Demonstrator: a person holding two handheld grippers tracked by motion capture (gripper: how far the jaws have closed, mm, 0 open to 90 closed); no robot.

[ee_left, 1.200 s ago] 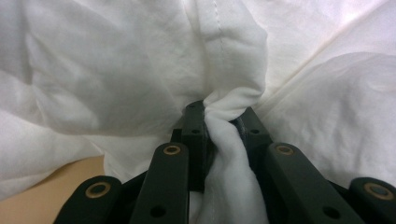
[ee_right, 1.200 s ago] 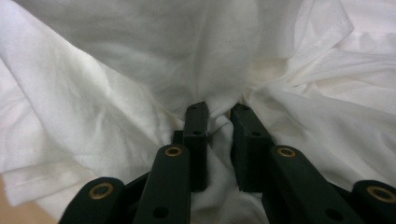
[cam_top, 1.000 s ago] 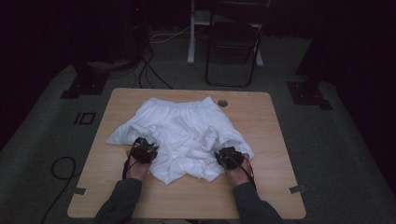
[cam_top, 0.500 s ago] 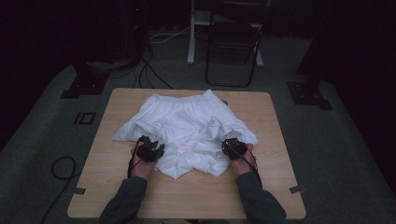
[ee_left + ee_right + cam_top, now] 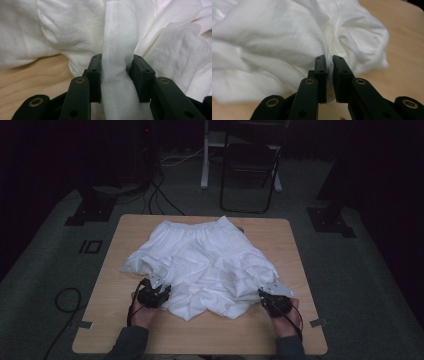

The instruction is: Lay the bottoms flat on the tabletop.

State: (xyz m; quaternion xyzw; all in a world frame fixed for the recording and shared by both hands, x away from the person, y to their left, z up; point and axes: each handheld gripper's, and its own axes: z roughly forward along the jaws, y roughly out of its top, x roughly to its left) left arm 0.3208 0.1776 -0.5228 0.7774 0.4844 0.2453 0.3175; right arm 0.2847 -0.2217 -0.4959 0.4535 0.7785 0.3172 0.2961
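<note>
White garment (image 5: 202,265) lying crumpled across centre of wooden desk (image 5: 120,320), elasticated waistband at far edge, bunched hem toward near edge.

Left hand-held gripper (image 5: 151,295) at near-left of cloth; in left gripper view (image 5: 117,75), jaws clamped on a thick stitched band of fabric (image 5: 120,50) running up between them. Right hand-held gripper (image 5: 275,301) at near-right corner of cloth; in right gripper view (image 5: 330,75), jaws drawn narrow, thin fold of cloth apparently pinched between pads, slim gap visible.

Change over last second: both grippers now further apart and nearer the desk's front edge; garment drawn wider and flatter, near hem pulled toward person.

Judgement: spreading or straightening in progress, not complete; deep creases remain mid-cloth. Right grip looks slight, risk of slipping under further tension.
</note>
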